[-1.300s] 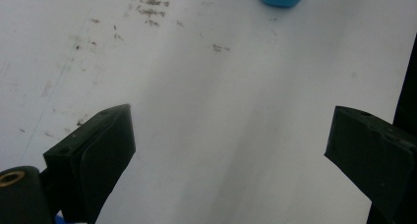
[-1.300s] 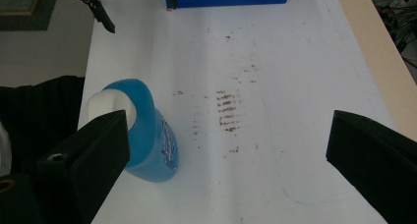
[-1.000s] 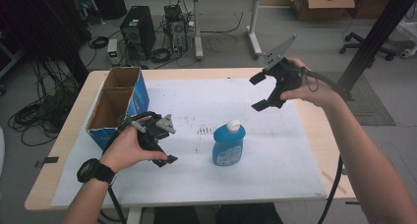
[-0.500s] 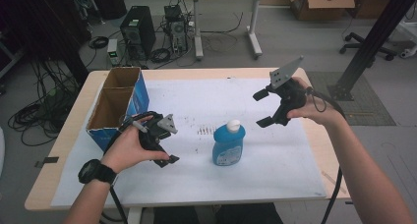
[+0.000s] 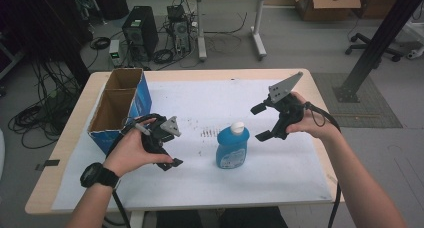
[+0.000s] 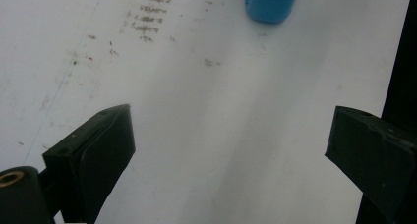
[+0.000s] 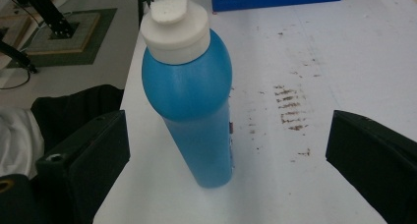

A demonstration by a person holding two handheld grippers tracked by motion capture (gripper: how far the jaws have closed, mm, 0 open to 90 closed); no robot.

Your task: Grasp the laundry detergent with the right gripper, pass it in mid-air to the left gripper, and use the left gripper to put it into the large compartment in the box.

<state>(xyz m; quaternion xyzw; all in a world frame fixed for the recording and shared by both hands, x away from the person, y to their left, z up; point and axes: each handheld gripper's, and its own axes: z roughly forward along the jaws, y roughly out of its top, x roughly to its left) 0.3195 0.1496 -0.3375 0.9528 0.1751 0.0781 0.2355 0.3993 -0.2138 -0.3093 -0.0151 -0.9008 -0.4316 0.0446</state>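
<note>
White paper covers the table [image 5: 300,198], where a blue bottle [image 5: 232,148] with a white cap stands upright mid-sheet. Right gripper [image 5: 263,122] approaches it, jaws wide and empty; left gripper [image 5: 167,140] waits open near the cardboard box [image 5: 120,105]. Next, judging so: straddle the body, close.

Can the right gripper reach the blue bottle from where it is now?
Probably yes. The right gripper hangs open beside the upright blue bottle, which stands between its jaws in its own view, with nothing between them.
</note>
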